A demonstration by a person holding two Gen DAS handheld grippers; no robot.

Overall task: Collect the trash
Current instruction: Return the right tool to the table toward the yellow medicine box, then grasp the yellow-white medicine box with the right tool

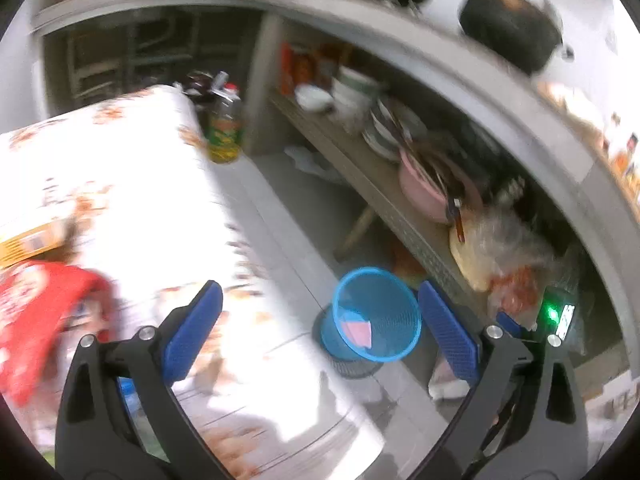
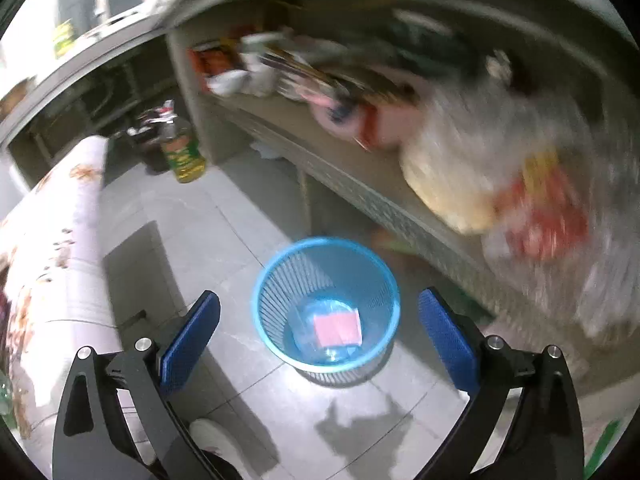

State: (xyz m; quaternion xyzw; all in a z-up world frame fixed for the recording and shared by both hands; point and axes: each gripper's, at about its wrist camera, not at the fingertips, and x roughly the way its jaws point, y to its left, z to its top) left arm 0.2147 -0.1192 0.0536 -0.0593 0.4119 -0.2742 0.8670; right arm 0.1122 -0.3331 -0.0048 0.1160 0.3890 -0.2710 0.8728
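A blue mesh waste basket (image 2: 326, 304) stands on the grey tiled floor, below and ahead of my right gripper (image 2: 319, 338). Inside it lie a pink paper (image 2: 338, 328) and a clear plastic piece. That gripper is open with nothing between its blue pads. In the left wrist view the same basket (image 1: 376, 314) shows beyond the table edge, with the pink paper (image 1: 358, 330) in it. My left gripper (image 1: 320, 330) is open and empty above the floral tablecloth. A red packet (image 1: 36, 312) and a yellow box (image 1: 28, 242) lie on the table at the left.
A table with a floral cloth (image 1: 120, 184) fills the left. A low shelf (image 2: 360, 192) at the right holds bowls, plates and plastic bags. An oil bottle (image 2: 182, 152) stands on the floor at the back. A dark pot (image 1: 508, 28) sits on the counter above.
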